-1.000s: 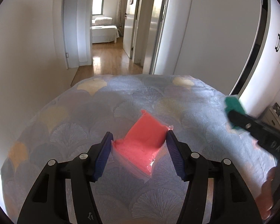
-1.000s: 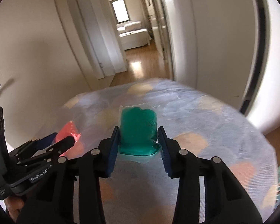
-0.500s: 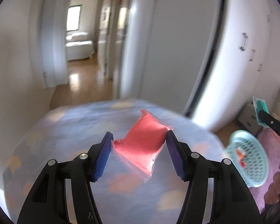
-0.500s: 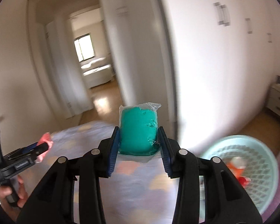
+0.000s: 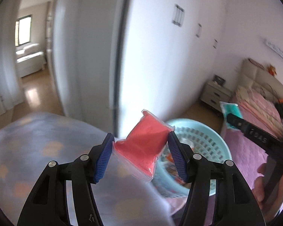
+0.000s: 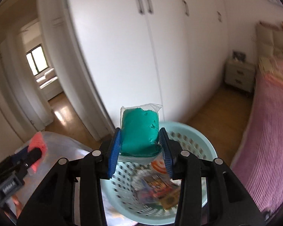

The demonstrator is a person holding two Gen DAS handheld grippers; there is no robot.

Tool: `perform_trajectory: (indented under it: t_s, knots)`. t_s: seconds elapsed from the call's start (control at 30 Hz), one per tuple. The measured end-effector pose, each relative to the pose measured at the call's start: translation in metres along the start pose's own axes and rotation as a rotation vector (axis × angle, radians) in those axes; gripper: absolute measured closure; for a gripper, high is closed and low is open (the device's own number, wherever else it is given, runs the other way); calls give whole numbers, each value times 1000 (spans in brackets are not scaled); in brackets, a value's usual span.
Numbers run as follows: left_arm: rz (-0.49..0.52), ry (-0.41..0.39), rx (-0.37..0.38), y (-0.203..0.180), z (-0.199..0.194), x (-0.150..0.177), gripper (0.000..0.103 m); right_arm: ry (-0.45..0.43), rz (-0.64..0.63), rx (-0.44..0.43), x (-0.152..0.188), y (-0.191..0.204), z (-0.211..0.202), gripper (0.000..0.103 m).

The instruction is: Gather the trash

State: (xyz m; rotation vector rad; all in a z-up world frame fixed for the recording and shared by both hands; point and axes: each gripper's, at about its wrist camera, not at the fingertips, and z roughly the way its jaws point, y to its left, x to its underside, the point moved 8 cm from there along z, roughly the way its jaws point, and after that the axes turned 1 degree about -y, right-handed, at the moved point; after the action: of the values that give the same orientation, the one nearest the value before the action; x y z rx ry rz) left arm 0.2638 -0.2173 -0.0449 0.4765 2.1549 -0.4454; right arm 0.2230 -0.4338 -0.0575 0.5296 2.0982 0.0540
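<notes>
Bedroom: one basket (image 6: pixel 201 141), two grippers, two packets.

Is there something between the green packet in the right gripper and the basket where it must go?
Nothing visible. The green packet is clamped in the right gripper, and the light blue basket lies open just beyond and below it, holding only wrappers.
</notes>
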Motion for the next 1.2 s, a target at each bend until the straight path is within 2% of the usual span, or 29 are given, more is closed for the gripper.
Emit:
perform_trajectory:
  t_s: [0.17,0.4,0.5,0.67,0.93,1.07,1.13,1.2]
  knots:
    - [30,78,46,-33,46,15,46,52,67,31,15,-46,12,65]
    - [33,149,85,-54,88,27,44,99,97,29,32,-64,27,63]
    - [28,157,94,-60,93,31,35,110,105,3,32,-62,32,62]
    - [26,137,96,-57,85,35,32,119,108,-12,32,-66,35,61]
    - [-14,83,94,-37,50,32,30,89,56,-10,27,-45,11,61]
    - [0,19,40,-27,20,30,23,47,3,-14,26,-25,-9,59]
    - [17,-22,10,-21,3,31,23,14,-16,-17,26,-16,-20,49]
    - [37,-80,-43,-13,-16,32,23,-32,-30,-21,30,-7,-33,47]
